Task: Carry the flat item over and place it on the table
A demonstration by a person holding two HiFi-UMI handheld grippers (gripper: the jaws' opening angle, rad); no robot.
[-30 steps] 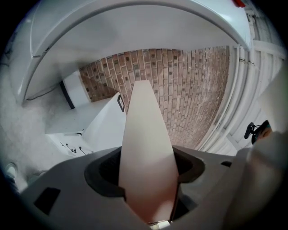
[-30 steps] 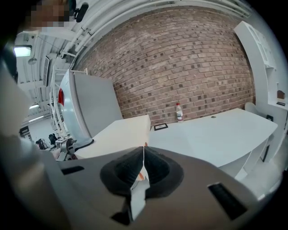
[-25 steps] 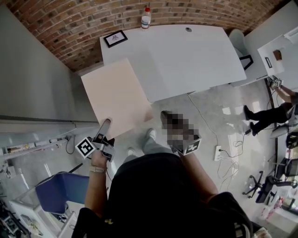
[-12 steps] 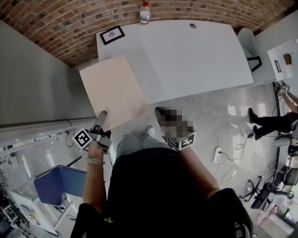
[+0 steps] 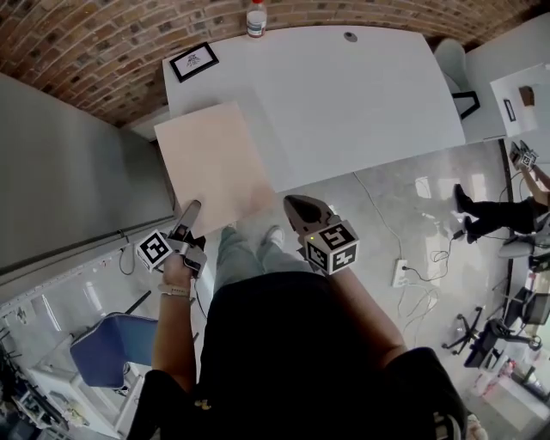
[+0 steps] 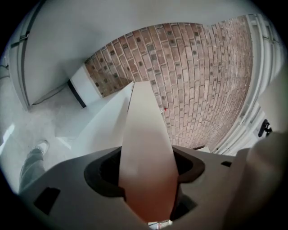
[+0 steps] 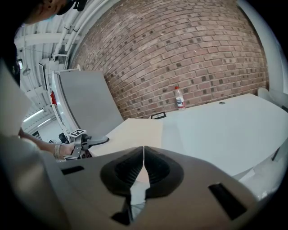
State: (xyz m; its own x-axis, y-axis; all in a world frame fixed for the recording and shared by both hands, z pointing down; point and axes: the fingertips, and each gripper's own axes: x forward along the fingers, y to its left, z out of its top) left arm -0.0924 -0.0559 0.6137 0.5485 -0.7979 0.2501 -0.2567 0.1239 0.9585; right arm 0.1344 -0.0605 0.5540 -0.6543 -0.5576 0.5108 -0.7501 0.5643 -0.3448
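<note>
A flat beige board point(image 5: 210, 163) hangs level in front of me, its far part over the left end of the white table point(image 5: 361, 86). My left gripper point(image 5: 187, 215) is shut on the board's near left edge; in the left gripper view the board point(image 6: 144, 148) runs as a strip between the jaws of that gripper point(image 6: 146, 157). My right gripper point(image 5: 292, 204) sits at the board's near right corner. In the right gripper view that gripper point(image 7: 143, 152) has its jaws together, with the board point(image 7: 130, 132) lying flat beyond them and nothing visibly clamped.
At the table's far edge stand a bottle point(image 5: 255, 19) and a small black-framed picture point(image 5: 192, 62). A grey panel point(image 5: 69, 172) stands on the left and a blue chair point(image 5: 112, 348) behind me on the left. Cables point(image 5: 402, 277) lie on the floor at right, near another person point(image 5: 494, 210).
The board has come farther over the table's left end as I moved forward. Both grippers keep their places on the board's near edge.
</note>
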